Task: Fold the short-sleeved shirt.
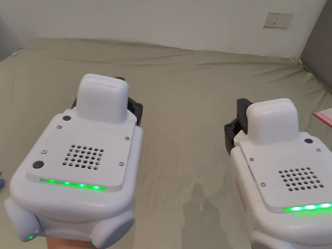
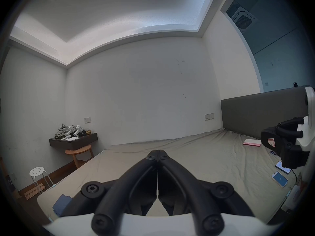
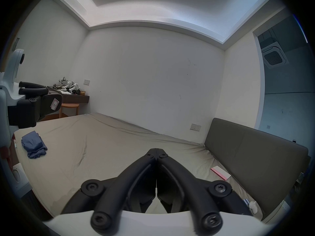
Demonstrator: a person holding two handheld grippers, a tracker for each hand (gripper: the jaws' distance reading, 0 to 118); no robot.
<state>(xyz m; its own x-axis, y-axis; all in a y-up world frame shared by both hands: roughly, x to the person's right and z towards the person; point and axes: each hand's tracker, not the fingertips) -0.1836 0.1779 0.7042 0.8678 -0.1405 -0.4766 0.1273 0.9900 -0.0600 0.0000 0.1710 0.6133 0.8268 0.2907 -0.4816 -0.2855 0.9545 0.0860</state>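
My left claw (image 2: 158, 154) has its jaws together on nothing, and so does my right claw (image 3: 156, 152); both hang above the bed (image 1: 181, 97). The shirt (image 3: 34, 144), a crumpled blue heap, lies at the left of the right gripper view, well apart from both claws, below the left one.

A blue shirt (image 3: 34, 145) is seen crumpled in a loose heap, left near the bed's (image 3: 105, 151) left edge.
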